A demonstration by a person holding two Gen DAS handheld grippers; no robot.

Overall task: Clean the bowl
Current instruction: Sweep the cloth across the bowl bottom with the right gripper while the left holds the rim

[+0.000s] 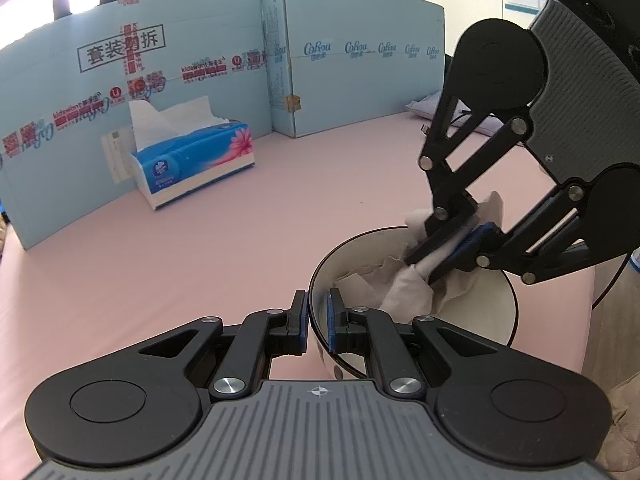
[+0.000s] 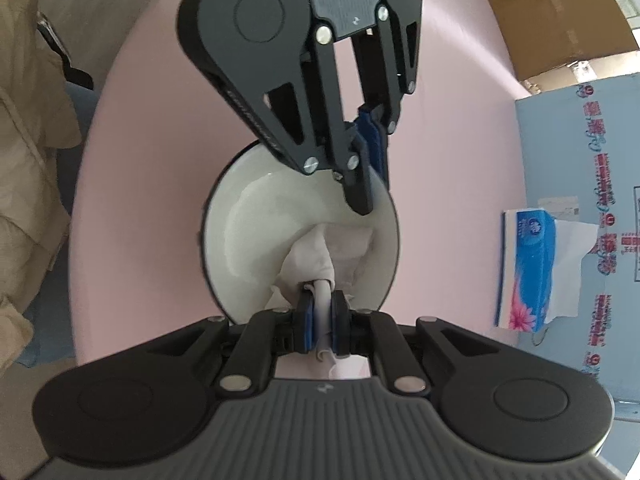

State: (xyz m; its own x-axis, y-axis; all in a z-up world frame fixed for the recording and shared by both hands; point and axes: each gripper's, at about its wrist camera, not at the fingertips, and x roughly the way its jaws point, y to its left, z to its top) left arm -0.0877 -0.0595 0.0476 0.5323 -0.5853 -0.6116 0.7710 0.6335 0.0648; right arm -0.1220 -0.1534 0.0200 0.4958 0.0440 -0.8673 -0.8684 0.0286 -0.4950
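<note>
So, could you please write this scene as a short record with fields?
surface: pink table top
bowl: round white bowl with dark rim, on the table
left tongs: shut on the bowl rim, one finger inside, one outside
right tongs: shut on a crumpled white tissue inside the bowl
background: blue tissue box, light blue cardboard panels
</note>
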